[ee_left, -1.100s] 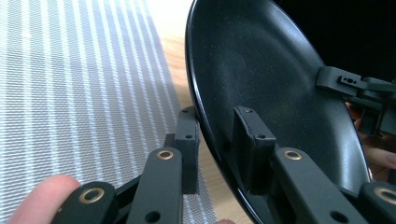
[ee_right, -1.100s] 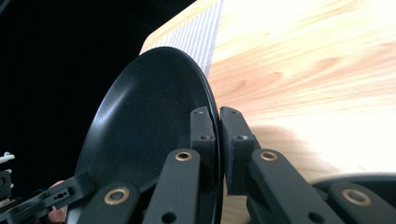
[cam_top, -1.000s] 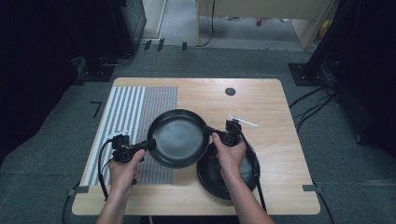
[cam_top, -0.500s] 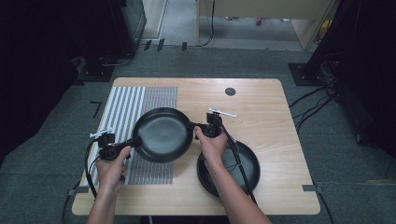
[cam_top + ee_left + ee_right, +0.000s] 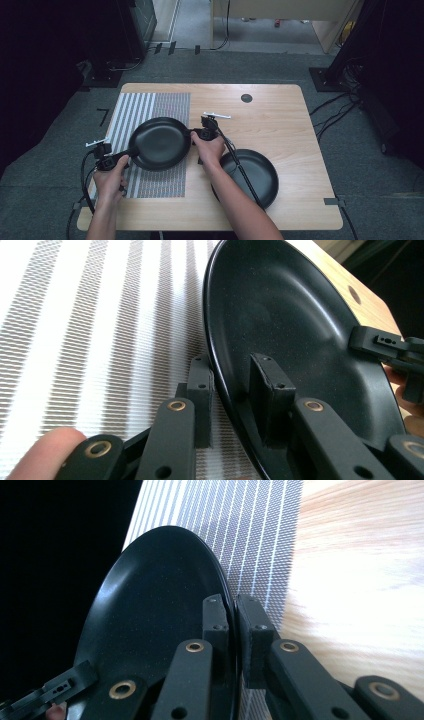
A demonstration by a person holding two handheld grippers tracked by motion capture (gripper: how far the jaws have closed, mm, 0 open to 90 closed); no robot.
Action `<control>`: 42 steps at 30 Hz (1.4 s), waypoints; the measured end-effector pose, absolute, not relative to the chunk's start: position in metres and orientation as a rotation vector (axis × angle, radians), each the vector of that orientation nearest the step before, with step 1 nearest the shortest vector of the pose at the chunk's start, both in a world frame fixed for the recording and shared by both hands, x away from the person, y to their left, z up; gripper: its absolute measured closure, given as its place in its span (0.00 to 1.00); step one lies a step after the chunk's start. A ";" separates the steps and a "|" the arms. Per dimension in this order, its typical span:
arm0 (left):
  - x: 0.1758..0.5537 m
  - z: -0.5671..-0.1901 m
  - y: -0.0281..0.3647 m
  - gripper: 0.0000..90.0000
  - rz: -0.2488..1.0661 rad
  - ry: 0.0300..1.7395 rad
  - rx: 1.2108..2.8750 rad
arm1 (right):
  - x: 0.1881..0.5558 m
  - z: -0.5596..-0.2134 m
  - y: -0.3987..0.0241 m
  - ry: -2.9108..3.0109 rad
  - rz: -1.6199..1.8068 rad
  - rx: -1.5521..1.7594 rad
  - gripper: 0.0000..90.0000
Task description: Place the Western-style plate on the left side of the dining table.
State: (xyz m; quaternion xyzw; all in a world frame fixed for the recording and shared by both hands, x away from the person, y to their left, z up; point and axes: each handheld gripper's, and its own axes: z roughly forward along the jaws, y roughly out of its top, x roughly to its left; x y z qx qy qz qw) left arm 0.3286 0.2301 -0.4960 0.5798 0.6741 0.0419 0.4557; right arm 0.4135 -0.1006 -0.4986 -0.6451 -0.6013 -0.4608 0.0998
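A black plate (image 5: 160,143) hangs over the grey-and-white striped mat (image 5: 165,105), held at opposite rims by both grippers. My left gripper (image 5: 131,151) grips its near-left rim; in the left gripper view the jaws (image 5: 232,390) straddle the plate (image 5: 300,330), one pad outside and one inside. My right gripper (image 5: 192,134) pinches the right rim; in the right gripper view its jaws (image 5: 233,630) are closed tight on the plate's (image 5: 155,605) edge. A second black plate (image 5: 250,177) lies flat on the wooden table (image 5: 280,120) at the front right, partly under the right forearm.
A small dark round disc (image 5: 246,98) sits on the table towards the far edge. Cables trail from both grippers off the table's near side. Dark equipment and cables surround the table on the carpet.
Both grippers have carried the held plate to the left, from above the second plate to over the striped mat. The second plate now lies uncovered and has not moved.
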 end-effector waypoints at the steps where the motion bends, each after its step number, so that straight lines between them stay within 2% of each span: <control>1: 0.329 -0.497 0.232 0.81 0.104 1.667 1.426 | 0.416 -0.500 -0.097 -1.783 -1.357 -1.906 0.94; 21: 0.346 -0.513 0.253 0.80 0.140 1.754 1.325 | 0.461 -0.512 -0.057 -1.860 -1.334 -1.889 0.93; 42: 0.348 -0.515 0.258 0.79 0.189 1.786 1.311 | 0.467 -0.519 -0.042 -1.913 -1.398 -1.859 0.92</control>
